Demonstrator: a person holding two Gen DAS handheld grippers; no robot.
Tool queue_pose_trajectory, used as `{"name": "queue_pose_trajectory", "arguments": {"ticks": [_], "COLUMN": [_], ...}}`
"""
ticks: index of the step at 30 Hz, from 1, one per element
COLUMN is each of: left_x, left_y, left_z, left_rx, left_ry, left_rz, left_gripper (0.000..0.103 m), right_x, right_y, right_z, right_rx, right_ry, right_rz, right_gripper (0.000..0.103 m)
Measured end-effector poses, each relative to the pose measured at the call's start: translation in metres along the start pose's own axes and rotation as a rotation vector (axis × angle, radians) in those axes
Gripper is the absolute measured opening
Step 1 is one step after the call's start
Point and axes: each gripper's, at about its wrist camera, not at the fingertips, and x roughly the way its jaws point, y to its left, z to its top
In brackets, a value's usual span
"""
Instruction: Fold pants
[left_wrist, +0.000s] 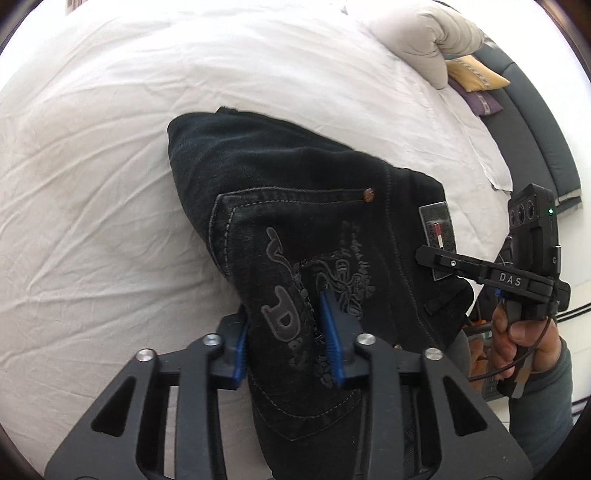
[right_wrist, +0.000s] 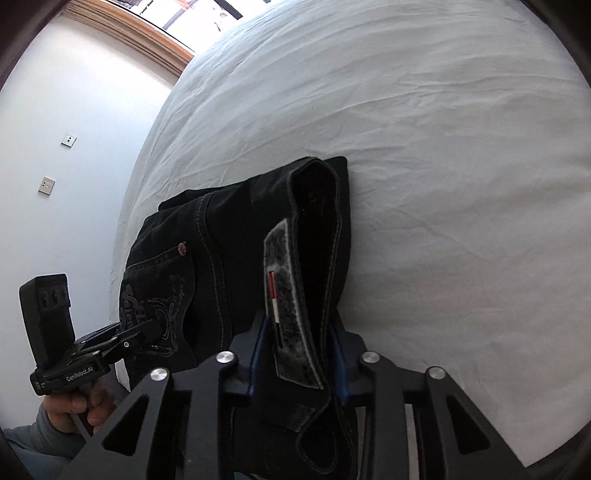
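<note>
I'm pinching the black pants (left_wrist: 295, 192) with both grippers, left gripper (left_wrist: 284, 332) at the pocket, right gripper (right_wrist: 299, 354) on the waistband, over the bed (left_wrist: 110, 147). Next, I reckon: laying them flat, squaring edges.

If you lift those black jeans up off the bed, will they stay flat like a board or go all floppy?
Probably floppy: the black jeans already bend and curl where the left gripper and right gripper pinch them. The waistband looks thick, with folded layers, so it may sag slowly. They likely won't slip on the wrinkled white sheet.
</note>
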Motion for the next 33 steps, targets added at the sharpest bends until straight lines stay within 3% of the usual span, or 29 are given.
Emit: {"name": "queue_pose_trajectory", "arguments": {"ticks": [5,9,14,23,31,33], "left_x": [-0.014,-0.037,-0.072,-0.065,-0.028,-0.024], "left_y": [0.001,0.001,0.011,0.065,0.106,0.107], "left_z": [0.003,0.011,0.040,0.118,0.135,0.134], "left_rx": [-0.010,-0.003,0.025,0.063,0.041,0.037], "left_ry": [-0.030,-0.076,-0.178,-0.207,-0.168,-0.169], "left_rz": [-0.031,-0.039,0.006,0.121,0.141,0.156], "left_gripper": [0.021,0.020,0.020,0.020,0.026,0.032], "right_x": [-0.014,-0.035,-0.051,0.007,0.055,0.060], "right_y": [0.026,0.054,0.085,0.098,0.073,0.062], "right_z": [-0.003,0.000,0.023,0.106,0.137,0.134], "right_rx": [-0.072,-0.130,-0.204,-0.193,-0.109,-0.089], "right_ry": [-0.054,-0.118,-0.202,-0.221,-0.156,-0.145], "right_rz": [-0.071,-0.056,-0.034,0.006,0.085,0.104], "right_gripper": [0.020,0.018,0.018,0.018,0.019,0.028]}}
